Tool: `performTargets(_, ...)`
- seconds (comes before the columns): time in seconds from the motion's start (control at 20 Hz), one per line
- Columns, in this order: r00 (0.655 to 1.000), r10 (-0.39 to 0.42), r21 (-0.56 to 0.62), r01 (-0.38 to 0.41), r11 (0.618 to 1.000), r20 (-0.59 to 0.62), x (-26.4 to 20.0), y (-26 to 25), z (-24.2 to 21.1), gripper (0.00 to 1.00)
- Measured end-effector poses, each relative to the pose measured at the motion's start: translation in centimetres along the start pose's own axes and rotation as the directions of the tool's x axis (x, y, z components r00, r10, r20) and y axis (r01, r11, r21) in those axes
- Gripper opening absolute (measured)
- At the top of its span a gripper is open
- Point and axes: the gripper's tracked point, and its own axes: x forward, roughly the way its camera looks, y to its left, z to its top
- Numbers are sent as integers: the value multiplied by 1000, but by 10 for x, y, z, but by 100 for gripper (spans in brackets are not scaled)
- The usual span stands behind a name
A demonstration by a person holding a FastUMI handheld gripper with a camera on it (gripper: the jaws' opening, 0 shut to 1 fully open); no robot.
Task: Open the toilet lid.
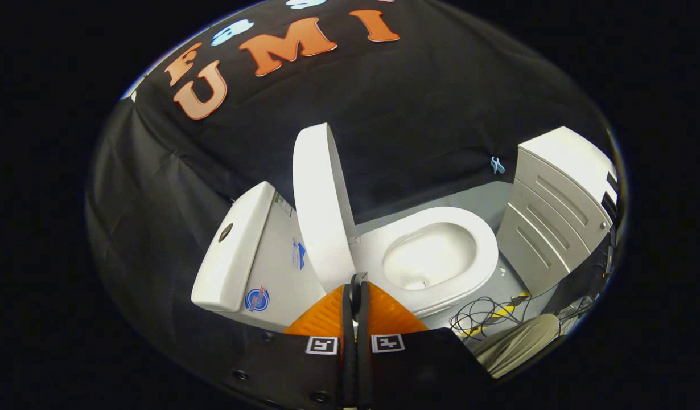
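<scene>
- My gripper [356, 285] has its two orange fingers [327, 316] pressed flat together, nothing pinched between them.
- The fingertips sit right at the lower edge of the toilet lid [321, 205]; whether they touch it I cannot tell.
- That lid stands raised and close to upright at 12 o'clock from my tips, leaning back toward the cistern [236, 250] at 10 o'clock.
- The toilet seat [481, 250] lies flat and uncovered at 2 o'clock, the bowl [429, 253] open inside it.
- A white drawer cabinet [555, 216] stands beyond the seat at 2 o'clock, apart from it.
- Tangled cables [475, 319] lie on the grey floor [481, 199] at 3 o'clock.
- A blue clip [497, 165] hangs on the cloth wall near the cabinet.
</scene>
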Motion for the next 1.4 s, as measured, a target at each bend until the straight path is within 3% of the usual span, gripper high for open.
performTargets(0.8, 1000, -6, -207, 10, 978, 22, 10, 98, -31, 8)
performTargets(1.3, 998, -47, -352, 62, 934, 50, 13, 119, -49, 8)
performTargets(1.4, 999, -14, -357, 27, 934, 39, 13, 125, -51, 9)
